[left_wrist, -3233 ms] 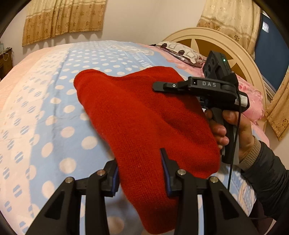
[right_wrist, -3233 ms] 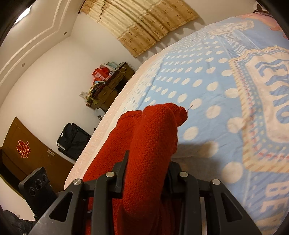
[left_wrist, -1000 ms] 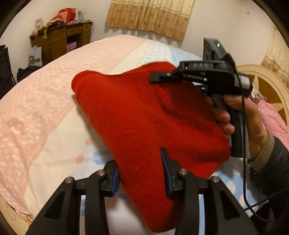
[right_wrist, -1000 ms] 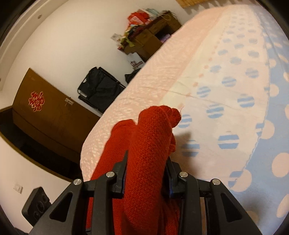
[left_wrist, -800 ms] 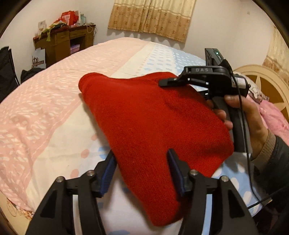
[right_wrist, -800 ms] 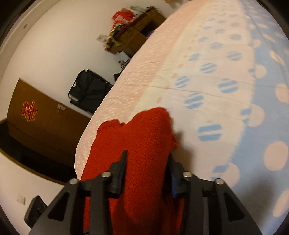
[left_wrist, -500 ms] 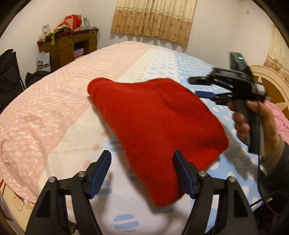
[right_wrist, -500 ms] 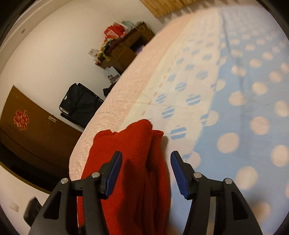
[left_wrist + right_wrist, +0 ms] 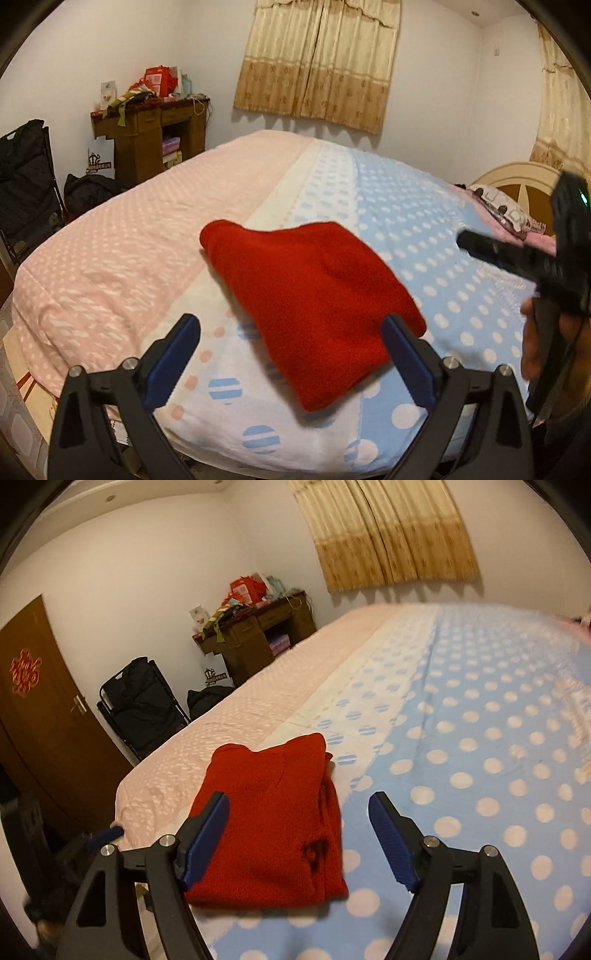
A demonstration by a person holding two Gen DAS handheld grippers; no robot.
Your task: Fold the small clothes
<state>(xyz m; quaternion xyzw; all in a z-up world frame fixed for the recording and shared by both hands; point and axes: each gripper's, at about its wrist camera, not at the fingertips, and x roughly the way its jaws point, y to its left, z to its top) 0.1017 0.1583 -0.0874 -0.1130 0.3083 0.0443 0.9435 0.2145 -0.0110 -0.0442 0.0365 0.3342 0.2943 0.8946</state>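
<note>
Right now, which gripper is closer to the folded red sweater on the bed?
Left, probably. The left gripper hangs open at the red sweater's near edge; the right gripper is open, off to its side.

A lived-in home bedroom: a wide bed (image 9: 155,266) under a polka-dot spread, tan curtains (image 9: 321,62), a cluttered wooden desk (image 9: 147,129) and a brown door (image 9: 37,709).

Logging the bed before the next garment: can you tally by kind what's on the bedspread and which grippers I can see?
Folded red knit garment: 1, lying on the dotted bedspread
Pillow: 1, by the headboard
Grippers: 2, left gripper and right gripper, both open, jaws just opened and clear of the garment
Total: 4
</note>
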